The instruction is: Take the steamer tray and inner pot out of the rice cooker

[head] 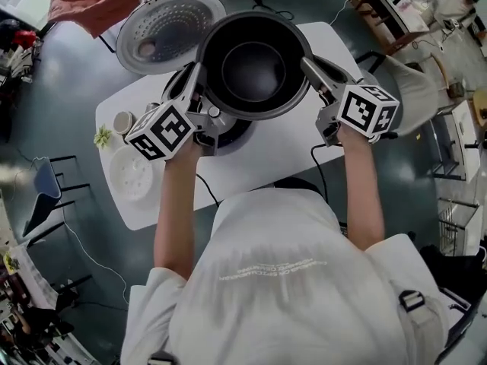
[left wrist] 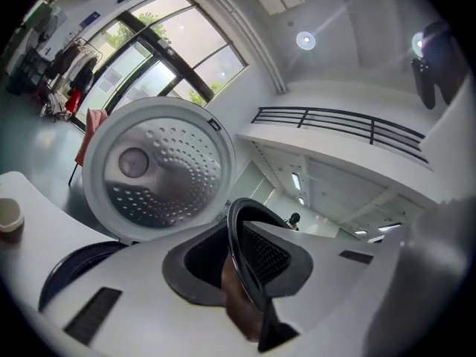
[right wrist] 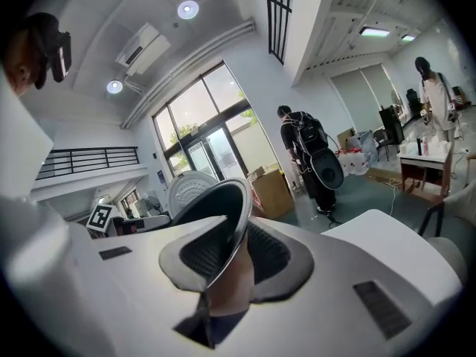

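Item: inner pot (head: 253, 67), dark, round, empty, open side up. Location: held clear above the rice cooker (head: 232, 133), whose dark body shows just beneath it on the white worktop (head: 289, 139). Holding: left tool (head: 196, 78) closed narrow on the pot's left rim, and right tool (head: 312, 71) closed narrow on the opposite rim. In each gripper view the thin rim runs edge-on between the ribbed pads, which press on it from both sides. Associated items: cooker lid (head: 171, 30), open and standing behind the pot with its perforated metal face showing. A white round perforated piece, judged to be the steamer tray (head: 131, 175), lies on the worktop near its left front edge, well apart from the cooker. A small cup (head: 122, 122) stands just beyond the tray, near the left tool. Status: tray apparently already out, pot lifted free but not yet set down. Hazards: both grips take only a thin, smooth lip, so the pot can swing about the line between the two tools and tip if one hand leads the other. Pulling the hands apart or twisting them unevenly could drag the rim out of a pad and drop the pot onto the cooker or worktop. Carrying it backward risks a knock against the open lid. Setting it down to the left risks landing on the tray or upsetting the cup, so bare worktop to the right looks safer.
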